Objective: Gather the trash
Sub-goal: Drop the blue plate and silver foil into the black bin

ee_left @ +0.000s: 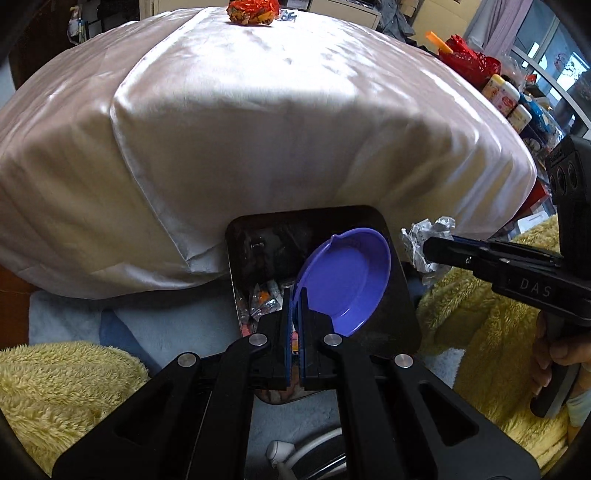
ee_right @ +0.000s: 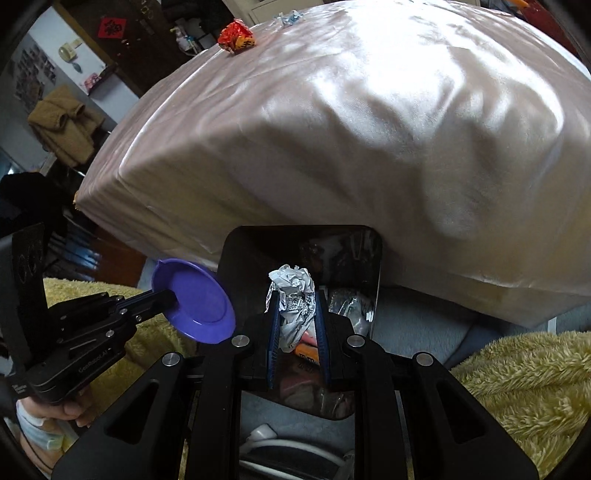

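Left tongs pinch purple plate | right tongs pinch crumpled paper | bin below | red wrapper on cloth

I see a table draped in a shiny pale pink cloth filling most of both views. Yellow fleece lies in the lower corners, over a light blue mat. At the right edge of the left view, a cluttered shelf carries a red lacy basket and yellow-capped bottles. In the right view, a brown fleece garment hangs at the far left, near a dark door with a red paper square on it. White cables curl at the bottom.
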The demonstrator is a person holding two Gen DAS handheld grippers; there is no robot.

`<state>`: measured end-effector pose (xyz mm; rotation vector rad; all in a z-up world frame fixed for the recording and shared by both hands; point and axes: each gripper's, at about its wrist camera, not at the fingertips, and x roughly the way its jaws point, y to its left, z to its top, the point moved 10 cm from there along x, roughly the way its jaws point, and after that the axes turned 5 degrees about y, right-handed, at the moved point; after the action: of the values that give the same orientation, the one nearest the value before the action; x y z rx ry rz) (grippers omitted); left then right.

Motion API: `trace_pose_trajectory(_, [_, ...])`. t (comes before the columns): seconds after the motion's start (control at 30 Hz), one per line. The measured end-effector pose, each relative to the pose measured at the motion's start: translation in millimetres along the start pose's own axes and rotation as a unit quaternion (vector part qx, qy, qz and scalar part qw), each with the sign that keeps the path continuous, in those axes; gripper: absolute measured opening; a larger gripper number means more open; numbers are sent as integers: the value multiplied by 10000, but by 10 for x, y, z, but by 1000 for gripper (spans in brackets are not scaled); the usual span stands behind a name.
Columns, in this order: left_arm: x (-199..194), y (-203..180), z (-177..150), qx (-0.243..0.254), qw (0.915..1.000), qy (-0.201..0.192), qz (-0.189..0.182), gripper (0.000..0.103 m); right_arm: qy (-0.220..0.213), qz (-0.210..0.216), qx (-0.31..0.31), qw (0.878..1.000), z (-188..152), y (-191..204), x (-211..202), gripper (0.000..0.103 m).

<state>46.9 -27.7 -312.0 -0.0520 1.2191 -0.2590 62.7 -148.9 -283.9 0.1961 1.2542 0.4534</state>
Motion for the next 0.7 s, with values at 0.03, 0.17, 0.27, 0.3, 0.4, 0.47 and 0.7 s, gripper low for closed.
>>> trace_pose_trajectory(0.03, [26, 2, -19, 15, 10000, 51, 5, 1, -17, 1, -7, 10000, 9, 1, -7, 19])
trace_pose_trajectory(0.17, [115, -13, -56, 52, 9998, 193, -9, 1, -28, 21, -34, 10000, 15, 11, 9, 21])
trace_pose_trajectory(0.27, [163, -21, -75, 28, 9996, 288, -12, 1, -9, 49, -14, 10000, 18, 11, 31, 21])
trace_pose_trajectory(0.3, [177, -13, -82, 5, 9995, 323, -26, 1, 0, 66, -14, 10000, 17, 13, 41, 21])
trace_pose_trajectory(0.4, [206, -1, -126, -41, 9992, 402, -61, 1, 47, 49, 13, 10000, 1, -8, 62, 22])
trace_pose_trajectory(0.47, [222, 1, -138, -39, 9990, 442, -58, 5, 90, 50, 44, 9999, 0, -12, 81, 27])
trace_pose_trajectory(0.7, [243, 1, -145, -13, 9988, 483, -14, 11, 125, 3, 87, 9999, 13, -42, 118, 47])
